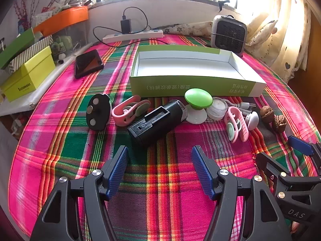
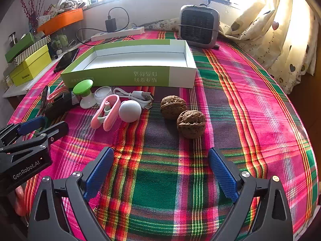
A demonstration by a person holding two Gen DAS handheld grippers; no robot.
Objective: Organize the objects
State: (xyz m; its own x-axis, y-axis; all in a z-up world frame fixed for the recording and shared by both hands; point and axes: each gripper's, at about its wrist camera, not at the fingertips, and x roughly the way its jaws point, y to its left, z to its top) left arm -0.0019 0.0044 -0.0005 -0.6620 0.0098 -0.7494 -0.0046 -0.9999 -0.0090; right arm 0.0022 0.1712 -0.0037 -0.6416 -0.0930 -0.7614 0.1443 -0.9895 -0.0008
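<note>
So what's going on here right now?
Sorting hasn't started. Both tools are open and empty above the plaid cloth: the left tool faces the black cylinder, the right tool faces the two walnuts. The green-and-white box behind the row of small items holds nothing.

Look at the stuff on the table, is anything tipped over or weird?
Yes. The black cylinder lies on its side, slanted, instead of standing. A pink clip beside it and another pink clip near the white ball lie scattered. The green-and-white box behind them is empty. Nothing looks spilled or broken.
</note>
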